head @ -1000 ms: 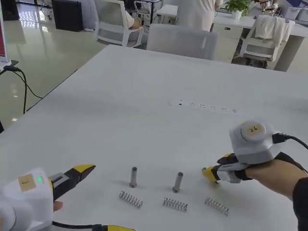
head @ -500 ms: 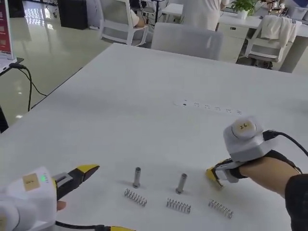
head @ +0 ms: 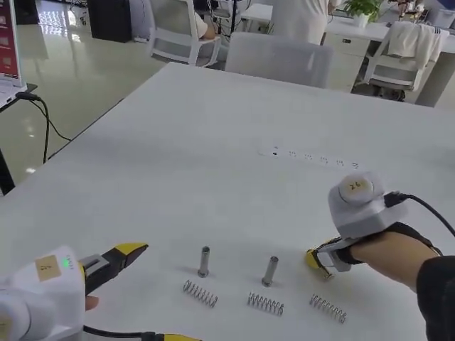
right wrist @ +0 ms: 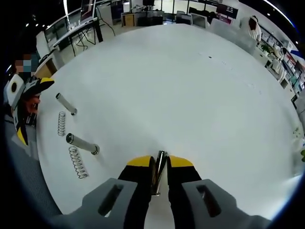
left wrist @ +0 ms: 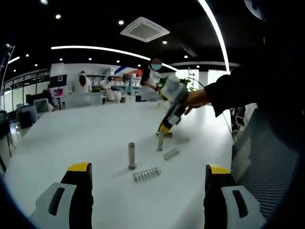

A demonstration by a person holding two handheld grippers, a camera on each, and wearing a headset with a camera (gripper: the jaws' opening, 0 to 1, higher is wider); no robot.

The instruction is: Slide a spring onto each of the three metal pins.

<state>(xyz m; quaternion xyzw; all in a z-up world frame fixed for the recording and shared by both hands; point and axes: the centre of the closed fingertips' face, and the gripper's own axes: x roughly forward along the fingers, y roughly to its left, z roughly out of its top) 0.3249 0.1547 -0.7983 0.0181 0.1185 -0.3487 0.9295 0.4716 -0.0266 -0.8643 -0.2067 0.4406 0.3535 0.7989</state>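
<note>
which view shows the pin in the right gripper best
The right gripper view: the pin sits clamped between the right gripper's fingers. In the head view that gripper hides it; the left gripper view is too far to tell.

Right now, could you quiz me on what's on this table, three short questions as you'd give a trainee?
1. How many springs lie on the table?
2. True or false: a spring already sits on one of the standing pins.
3. The right gripper is shut on: A) a spring, B) a pin, C) nothing.

Key:
1. Three, all lying flat.
2. False.
3. B: the third pin is between its jaws.
</note>
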